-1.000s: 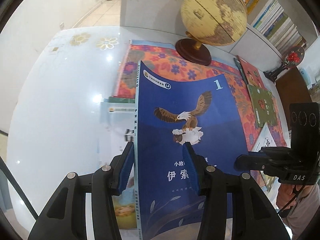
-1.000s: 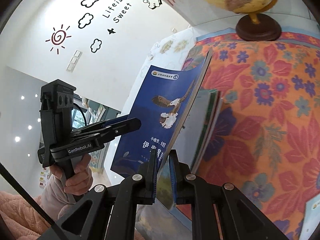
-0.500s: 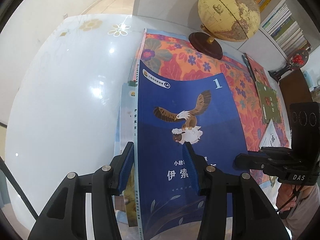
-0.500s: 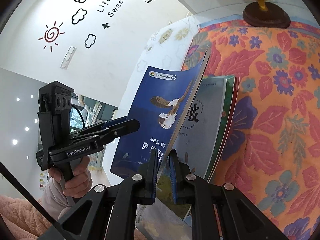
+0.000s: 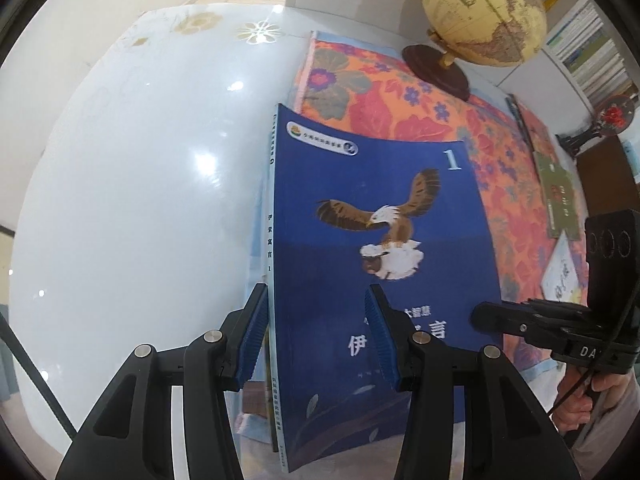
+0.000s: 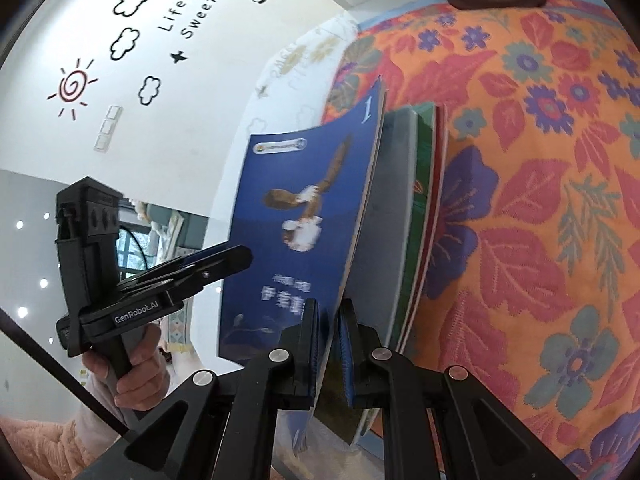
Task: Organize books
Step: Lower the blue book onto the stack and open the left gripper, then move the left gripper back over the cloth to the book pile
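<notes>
Nearest the lens, the right gripper (image 6: 328,344) has its jaws clenched on the lower edge of the blue book (image 6: 296,236), close to that book's right corner. The left gripper (image 5: 316,336) straddles the spine at the same near edge; its jaws stand partly apart, and whether the pads press the cover cannot be told. The blue book (image 5: 376,280) is held tilted above the stacked books (image 6: 404,216), its long axis running away from the person, spine to the left, the eagle cover up and the numeral "1" at the far end. Only the right wrist view shows the stack's grey and green covers beneath the blue book; only the left wrist view shows the globe (image 5: 484,12) beyond the blue book on the floral cloth (image 5: 384,96), and the white desk (image 5: 132,184) left of it.
</notes>
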Demonstrator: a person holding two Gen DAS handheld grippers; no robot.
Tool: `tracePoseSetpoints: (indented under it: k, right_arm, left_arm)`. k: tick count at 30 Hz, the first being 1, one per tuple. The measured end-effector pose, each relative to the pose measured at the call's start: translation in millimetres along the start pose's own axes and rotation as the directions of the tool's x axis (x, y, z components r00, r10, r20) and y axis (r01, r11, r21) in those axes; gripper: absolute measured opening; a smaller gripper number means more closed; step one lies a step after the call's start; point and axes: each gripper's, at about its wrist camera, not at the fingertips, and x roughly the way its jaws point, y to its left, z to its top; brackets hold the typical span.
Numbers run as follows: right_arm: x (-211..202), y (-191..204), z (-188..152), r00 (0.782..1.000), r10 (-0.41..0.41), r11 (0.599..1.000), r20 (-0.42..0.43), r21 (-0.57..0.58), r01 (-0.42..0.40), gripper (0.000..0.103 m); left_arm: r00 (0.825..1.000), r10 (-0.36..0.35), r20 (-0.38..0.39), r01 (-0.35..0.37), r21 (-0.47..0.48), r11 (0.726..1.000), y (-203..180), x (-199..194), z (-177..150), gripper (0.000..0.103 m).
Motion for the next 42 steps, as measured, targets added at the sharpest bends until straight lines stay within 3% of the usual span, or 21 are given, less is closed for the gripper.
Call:
tracePoseSetpoints:
  k: [8, 11, 16, 17, 18, 20, 23, 31, 37, 42]
  right_arm:
    - [5, -2, 1, 0.998, -0.054, 0.998, 0.019, 0.025, 0.053, 0.013]
    - [5, 2, 0, 0.997, -0.075, 0.997, 0.014, 0.011, 0.075, 0.013]
    - [-5, 12, -2, 0.981, -0.184, 0.981, 0.058, -0.042, 0.187, 0.02]
    - [-11, 12, -2, 0.978, -0.189, 0.981, 0.083, -0.029, 0.192, 0.032]
    - [-17, 12, -2, 0.973, -0.202, 0.979, 0.111, -0.008, 0.204, 0.055]
    - [-26, 11, -4, 0.96, -0.233, 0.972, 0.153, 0.03, 0.231, 0.072]
    - [-22, 8, -3, 0.965, -0.24, 0.971, 0.108, 0.042, 0.237, 0.073]
    - [8, 17, -14, 0.982, -0.19, 0.981, 0.004, 0.038, 0.189, 0.073]
    - [19, 30, -15, 0.969, -0.247, 0.969, -0.016, 0.0, 0.247, 0.075]
    - [18, 25, -14, 0.975, -0.221, 0.975, -0.019, 0.028, 0.222, 0.075]
  left_arm:
    - [0.999, 0.049, -0.012, -0.049, -0.018, 0.999, 8, 8, -2, 0.045]
    - [0.999, 0.033, 0.002, -0.033, -0.035, 0.999, 12, 4, 1, 0.045]
    - [0.997, 0.082, 0.014, -0.08, -0.084, 0.993, 24, 4, 7, 0.048]
    - [0.995, 0.095, 0.011, -0.093, -0.099, 0.991, 27, 5, 8, 0.048]
    - [0.993, 0.121, 0.009, -0.119, -0.12, 0.986, 32, 7, 9, 0.048]
    - [0.99, 0.139, 0.002, -0.137, -0.159, 0.978, 37, 9, 8, 0.05]
    - [0.997, 0.079, -0.015, -0.08, -0.187, 0.979, 39, 15, 13, 0.051]
    - [0.998, 0.038, -0.041, -0.043, -0.12, 0.992, 14, 30, 32, 0.052]
    - [0.997, 0.056, -0.053, -0.06, -0.082, 0.995, -2, 36, 42, 0.054]
    - [0.996, 0.074, -0.052, -0.076, -0.052, 0.996, -9, 38, 45, 0.055]
